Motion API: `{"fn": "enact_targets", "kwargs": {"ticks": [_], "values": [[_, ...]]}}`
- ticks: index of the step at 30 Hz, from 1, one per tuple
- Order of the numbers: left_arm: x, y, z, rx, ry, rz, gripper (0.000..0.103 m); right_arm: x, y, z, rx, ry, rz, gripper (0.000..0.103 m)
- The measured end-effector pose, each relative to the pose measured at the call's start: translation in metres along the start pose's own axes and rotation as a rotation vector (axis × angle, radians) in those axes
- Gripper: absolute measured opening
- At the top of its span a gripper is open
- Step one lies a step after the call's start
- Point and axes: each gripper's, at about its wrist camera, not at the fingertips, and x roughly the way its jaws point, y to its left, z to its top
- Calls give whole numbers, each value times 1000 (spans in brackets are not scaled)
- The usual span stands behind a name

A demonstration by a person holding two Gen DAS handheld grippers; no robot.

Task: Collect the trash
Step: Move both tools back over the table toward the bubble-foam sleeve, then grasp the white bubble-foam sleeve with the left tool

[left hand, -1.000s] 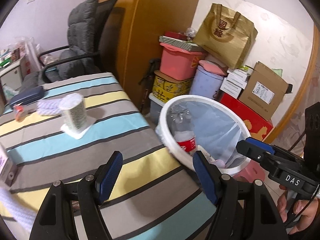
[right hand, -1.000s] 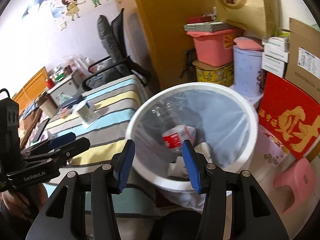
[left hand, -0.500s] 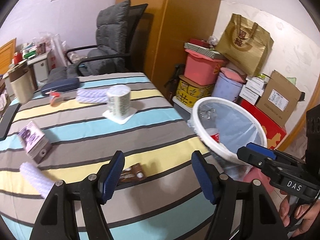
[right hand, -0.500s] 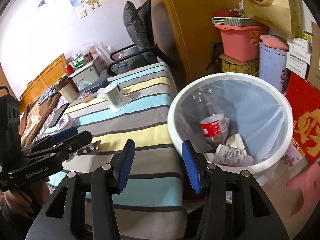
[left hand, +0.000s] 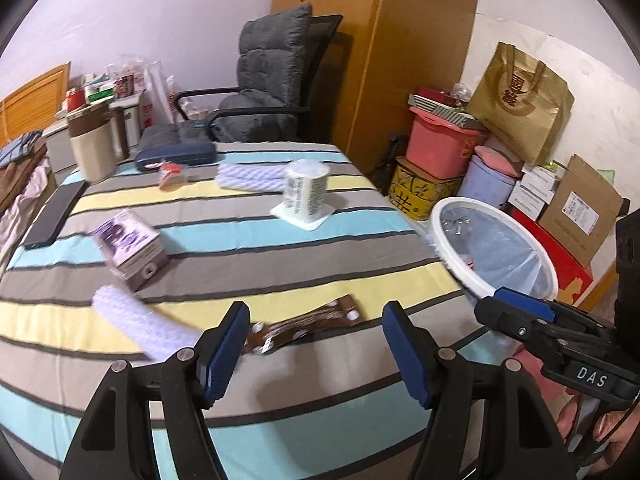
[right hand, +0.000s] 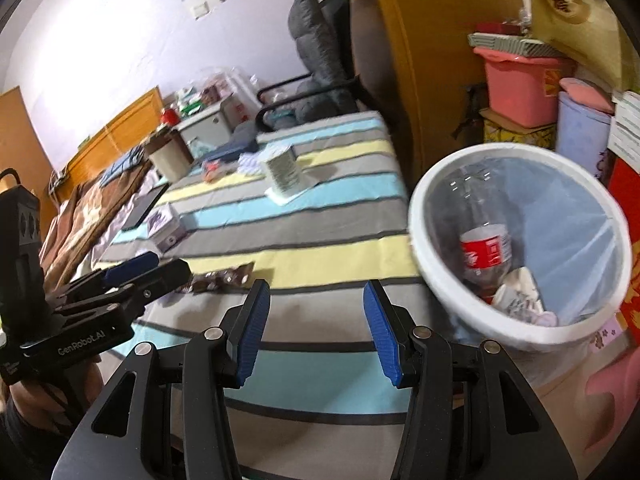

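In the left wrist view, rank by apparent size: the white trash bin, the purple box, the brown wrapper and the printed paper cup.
1. white trash bin, clearly largest.
2. purple box.
3. brown wrapper and printed paper cup look about alike; the wrapper lies nearer the camera, so I would not rank them.

Both claws black plastic with blue ribbed fingertips [left hand: 224, 338], silver screws at the pivots. Left claw [right hand: 132, 276] marked "GenRobot.AI", right claw [left hand: 516, 312] marked "DAS". Bare skin on holding hand [left hand: 600, 436].
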Motion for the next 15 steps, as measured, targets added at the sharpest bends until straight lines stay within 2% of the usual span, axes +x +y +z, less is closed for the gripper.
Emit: {"fn": "enact_targets", "kwargs": {"ticks": [7, 15], "values": [[-12, 33, -15, -63, 18, 50, 69, 11, 12, -3, -20, 61, 29, 51], [-25, 74, -19, -149, 6, 117, 69, 16, 30, 1, -72, 72, 47, 51]]}}
